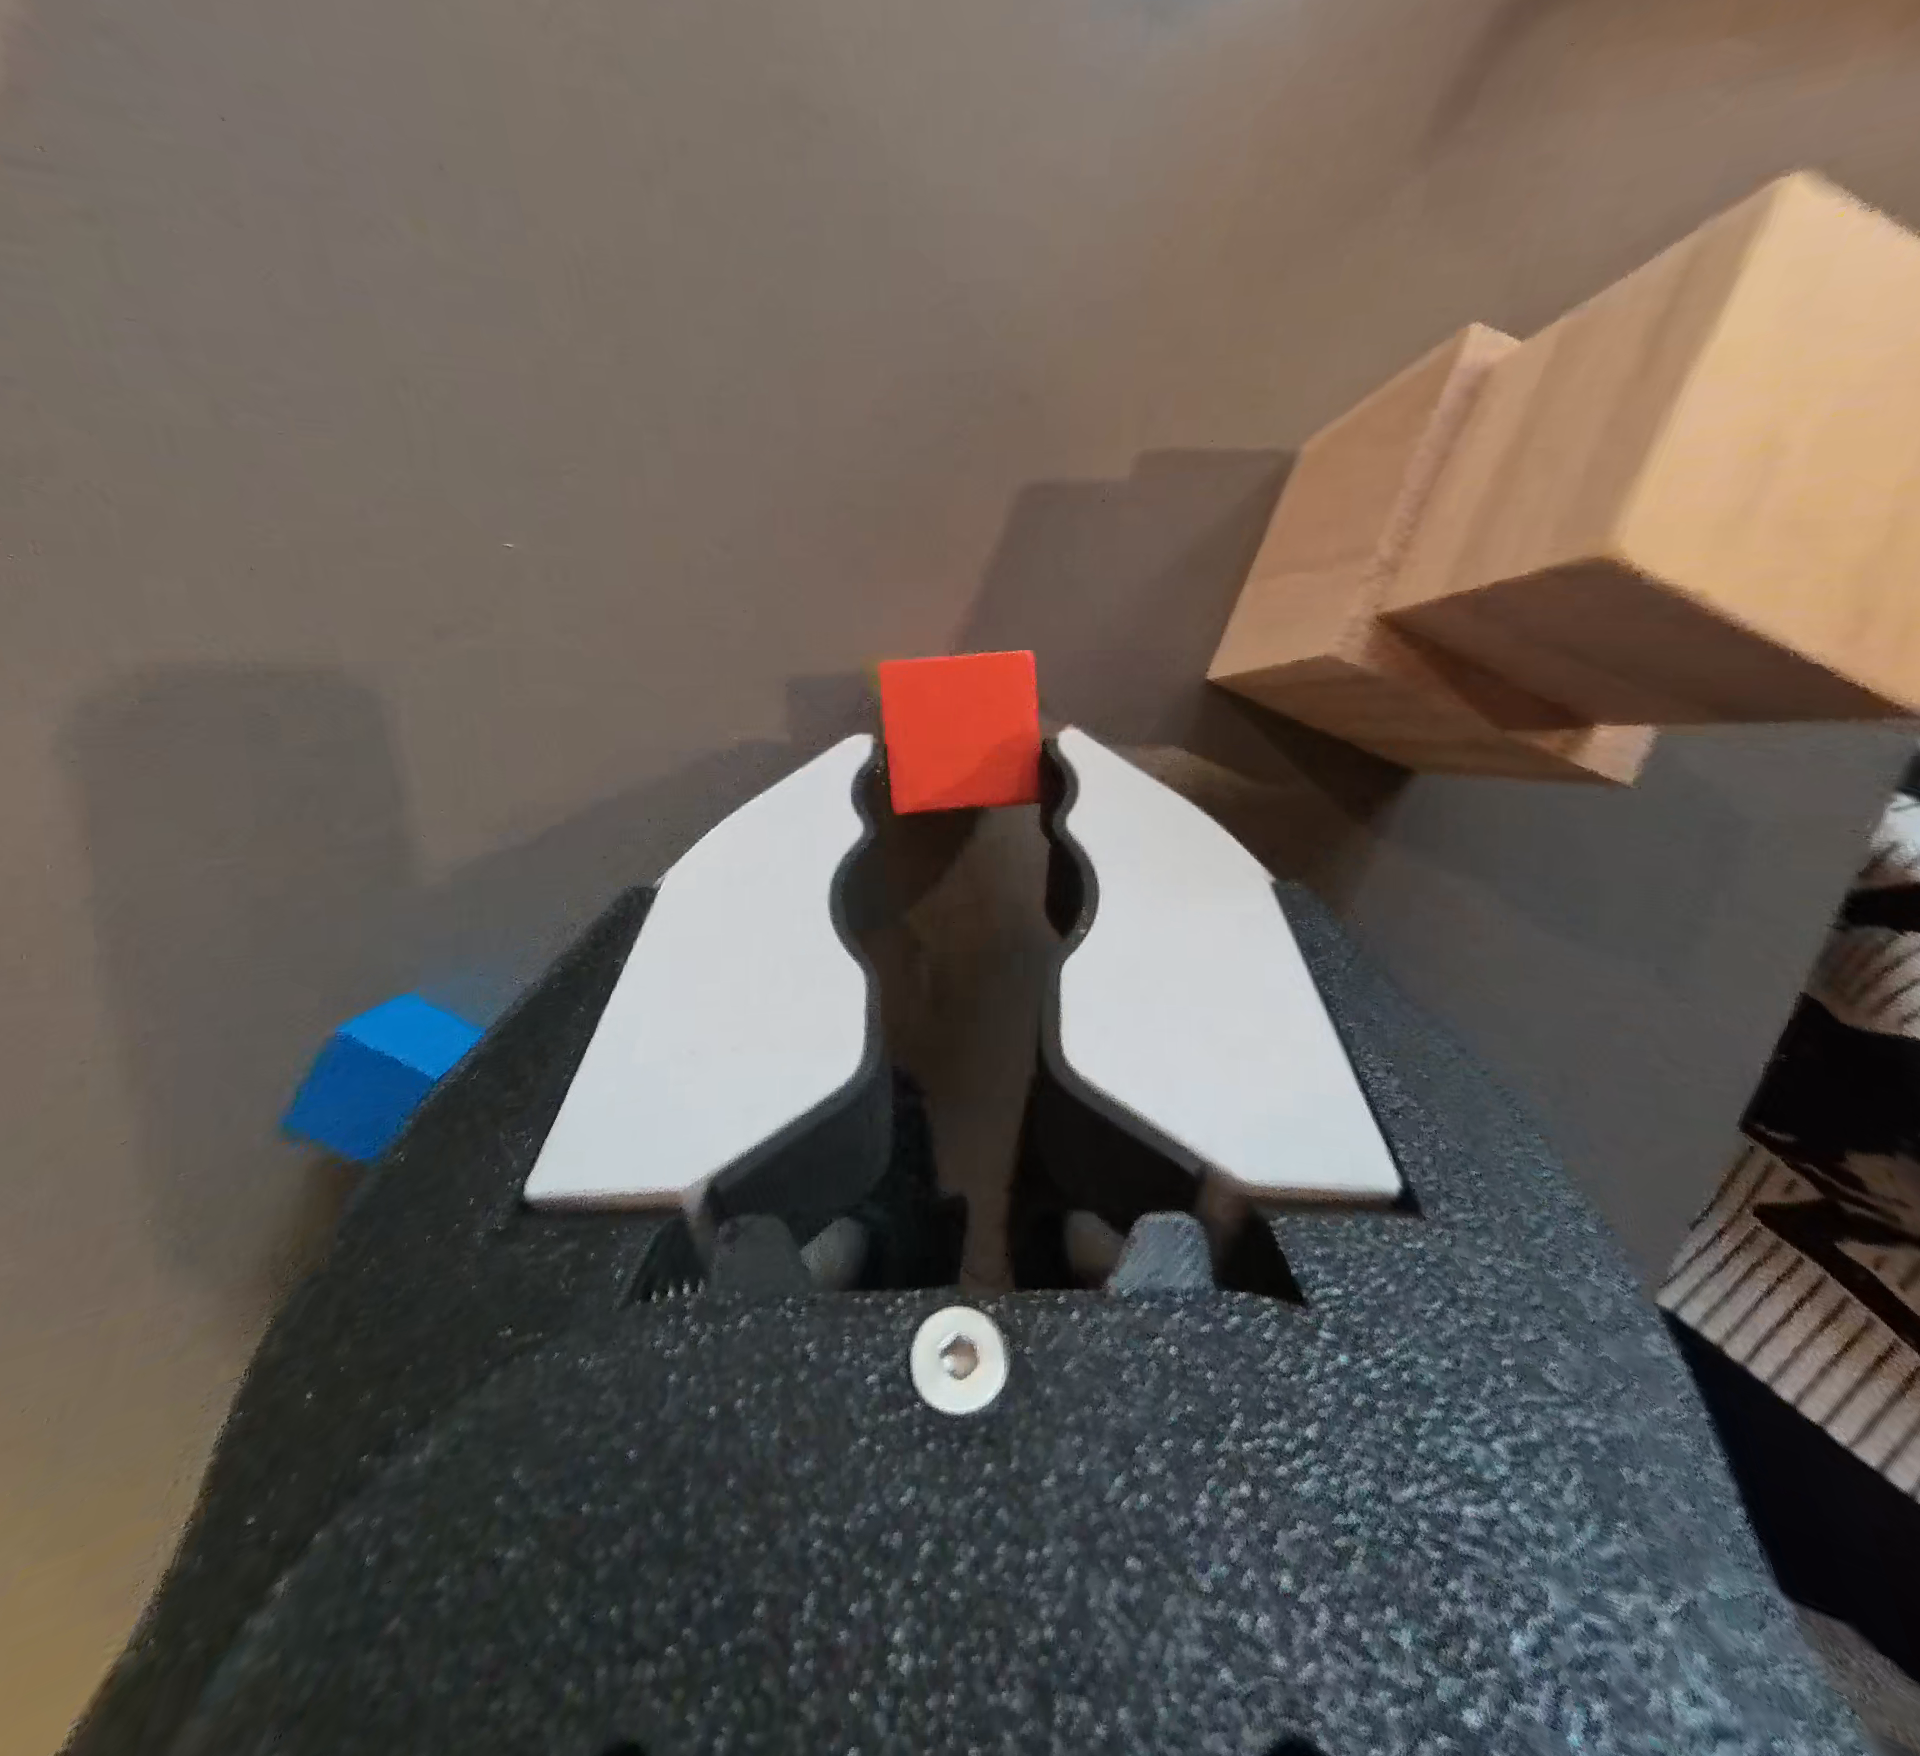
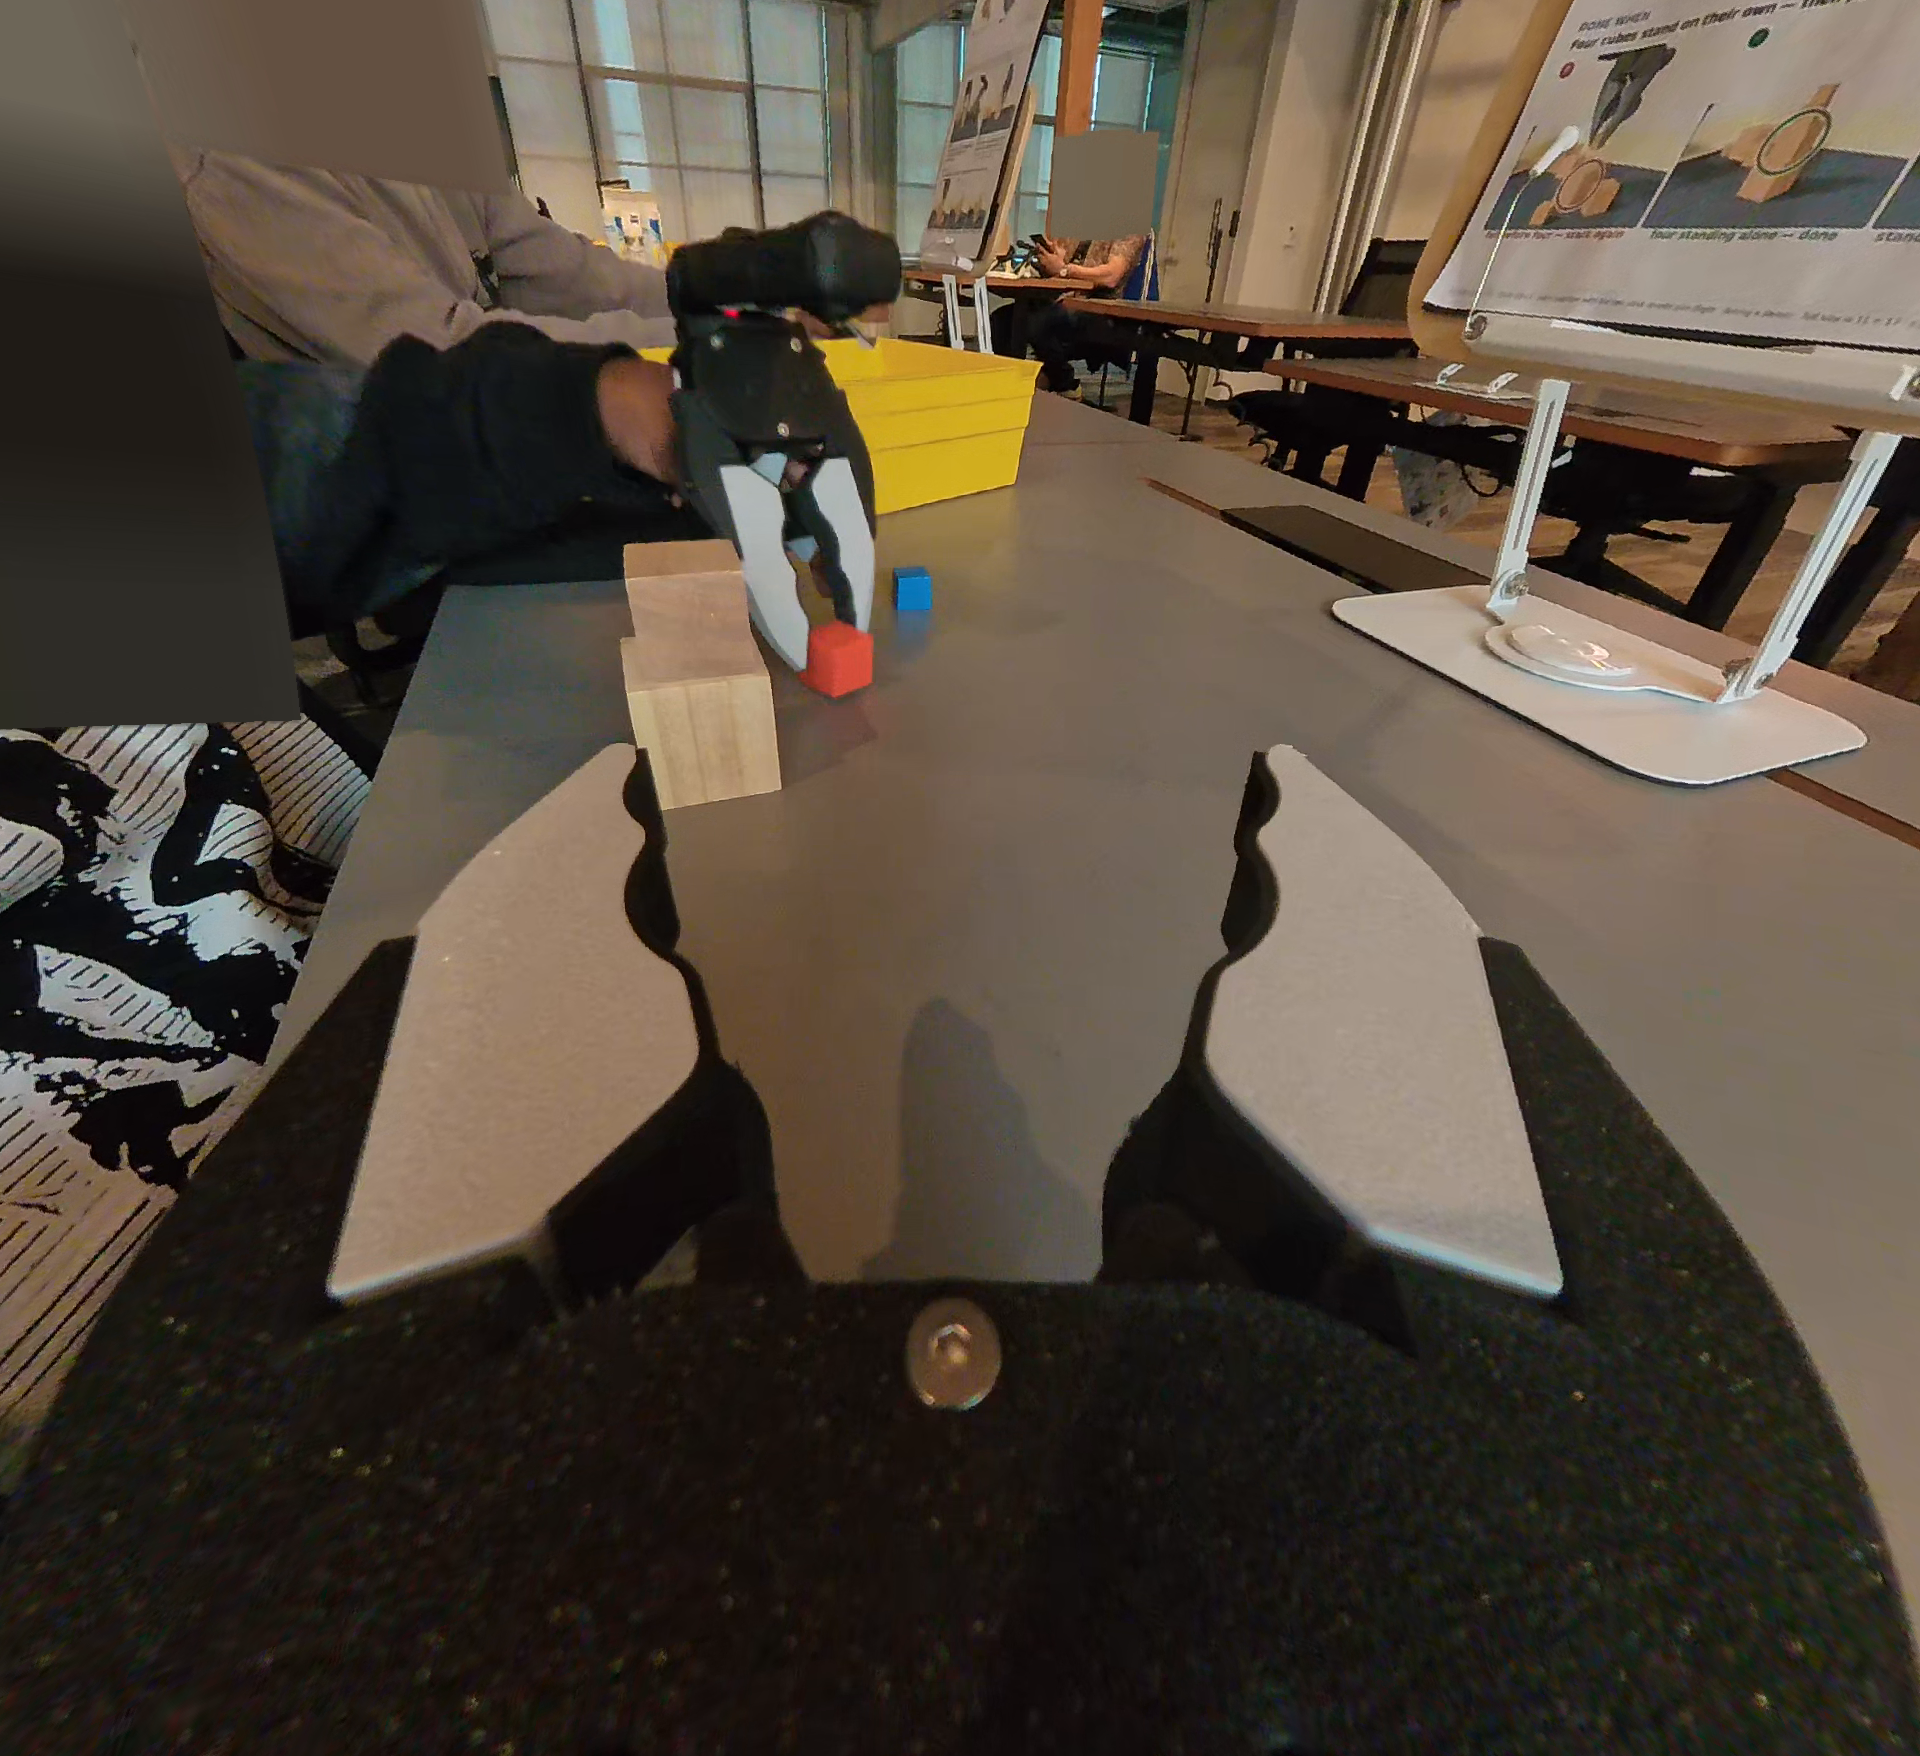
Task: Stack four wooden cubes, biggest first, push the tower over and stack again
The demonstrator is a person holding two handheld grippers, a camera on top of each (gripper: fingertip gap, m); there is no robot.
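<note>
My left gripper point(image 1: 958, 761) is shut on a small red cube point(image 1: 958, 735), its tips touching both sides. In the right wrist view the left gripper point(image 2: 826, 641) points down at the red cube point(image 2: 840, 657), which is at the grey table's surface point(image 2: 1039, 875). Two plain wooden cubes point(image 1: 1714, 511) point(image 1: 1382, 563) stand side by side just right of it; in the right wrist view they are the near one point(image 2: 707, 719) and the far one point(image 2: 686, 589). A small blue cube point(image 1: 379, 1093) point(image 2: 912, 587) lies apart. My right gripper point(image 2: 948, 771) is open and empty, low over the table.
A yellow bin point(image 2: 935, 428) stands behind the cubes. A white stand with an instruction sheet point(image 2: 1600, 698) is at the right. A person's patterned clothing point(image 2: 135, 927) is at the table's left edge. People sit in the background.
</note>
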